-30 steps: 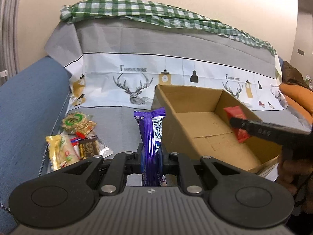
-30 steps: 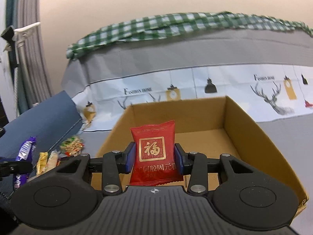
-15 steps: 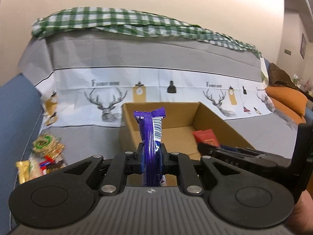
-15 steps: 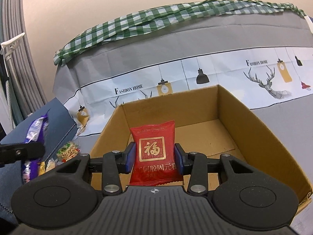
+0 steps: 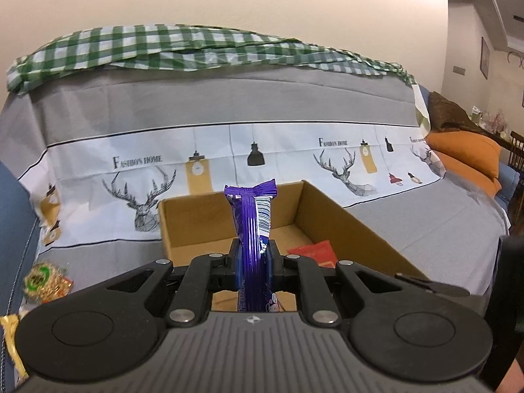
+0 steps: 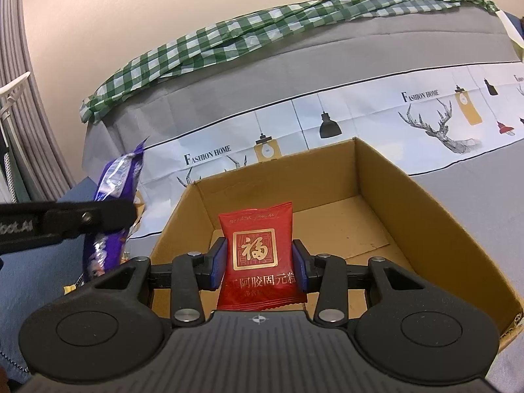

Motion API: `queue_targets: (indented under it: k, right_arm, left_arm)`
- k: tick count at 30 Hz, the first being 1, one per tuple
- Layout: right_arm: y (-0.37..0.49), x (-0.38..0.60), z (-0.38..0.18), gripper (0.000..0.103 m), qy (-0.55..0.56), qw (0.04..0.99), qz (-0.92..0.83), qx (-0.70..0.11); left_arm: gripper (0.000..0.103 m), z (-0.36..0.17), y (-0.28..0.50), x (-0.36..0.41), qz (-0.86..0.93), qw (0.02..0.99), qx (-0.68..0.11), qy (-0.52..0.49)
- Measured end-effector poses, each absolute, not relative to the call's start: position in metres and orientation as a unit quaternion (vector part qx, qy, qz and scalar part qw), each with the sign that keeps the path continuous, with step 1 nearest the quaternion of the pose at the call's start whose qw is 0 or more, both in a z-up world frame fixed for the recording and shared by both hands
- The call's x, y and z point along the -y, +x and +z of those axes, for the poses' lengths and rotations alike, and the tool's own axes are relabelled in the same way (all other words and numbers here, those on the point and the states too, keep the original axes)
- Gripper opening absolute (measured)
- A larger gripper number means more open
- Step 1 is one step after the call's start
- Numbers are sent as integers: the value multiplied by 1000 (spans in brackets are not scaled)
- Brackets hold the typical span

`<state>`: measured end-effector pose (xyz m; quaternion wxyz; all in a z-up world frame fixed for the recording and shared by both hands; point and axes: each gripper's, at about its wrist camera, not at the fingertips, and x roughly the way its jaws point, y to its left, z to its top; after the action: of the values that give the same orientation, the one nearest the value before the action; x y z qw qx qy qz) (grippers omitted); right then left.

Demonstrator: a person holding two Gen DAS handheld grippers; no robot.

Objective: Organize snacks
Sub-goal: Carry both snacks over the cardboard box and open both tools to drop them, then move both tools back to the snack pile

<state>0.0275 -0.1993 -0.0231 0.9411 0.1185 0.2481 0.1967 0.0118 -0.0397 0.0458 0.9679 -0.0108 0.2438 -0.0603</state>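
The left tool [image 5: 252, 260] is clamped on a purple snack bar [image 5: 252, 226], gripped near its middle so the wrapper stands upright with its long axis vertical and its crimped end pointing to 12 o'clock. This edge-on hold likely keeps the bar narrow for lowering into the cardboard box [image 5: 330, 216], which lies directly ahead on the covered sofa [image 5: 425, 216]. The right tool [image 6: 258, 265] is clamped on a red snack packet [image 6: 257, 249] across its width, printed face toward the camera, long axis vertical, top edge at 12 o'clock. The packet hangs above the box's near end, apparently positioned for release inside. The box floor appears bare. Loose snacks [image 5: 46, 281] lie on the sofa at 9 o'clock of the left tool, outside the box.
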Motion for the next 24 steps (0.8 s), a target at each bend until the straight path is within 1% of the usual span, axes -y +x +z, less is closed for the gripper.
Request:
queue_targets:
  k: [1, 2, 3, 4, 5, 8, 13, 18, 21, 22, 23, 24]
  right_arm:
    - [28, 199, -23, 44, 116, 942, 191, -249]
    - [28, 198, -23, 48, 112, 944, 183, -250]
    - [29, 196, -24, 52, 105, 945, 177, -254]
    - [29, 195, -24, 66, 100, 946, 170, -256]
    - [28, 195, -24, 73, 98, 948, 164, -253]
    - [28, 196, -23, 76, 99, 949, 159, -252]
    - [27, 192, -25, 76, 85, 951, 158, -252]
    - [22, 189, -23, 76, 74, 953, 164, -245]
    - [18, 190, -21, 76, 75, 953, 170, -239]
    - [16, 190, -20, 76, 75, 953, 174, -236]
    - [14, 190, -20, 76, 74, 953, 179, -234]
    - [12, 189, -19, 76, 72, 953, 182, -232]
  left_arm:
    - [17, 47, 14, 41, -67, 968, -241, -13]
    - [29, 48, 15, 42, -74, 968, -238, -17]
    - [38, 49, 16, 42, -82, 968, -235, -20]
    - [53, 49, 15, 43, -80, 970, -229, -20]
    - [58, 49, 13, 44, -73, 972, -223, -17]
    - [58, 46, 6, 42, -57, 975, -216, -14]
    - [58, 36, -21, 23, -29, 981, -192, 7]
    - [58, 24, -39, -22, -8, 976, -218, 4]
    - [58, 17, -43, -64, 21, 970, -242, -2]
    - [56, 16, -45, -78, 33, 969, -244, -8]
    - [43, 14, -50, -92, 44, 969, -242, -17]
    - [33, 11, -56, -107, 57, 969, -241, -25]
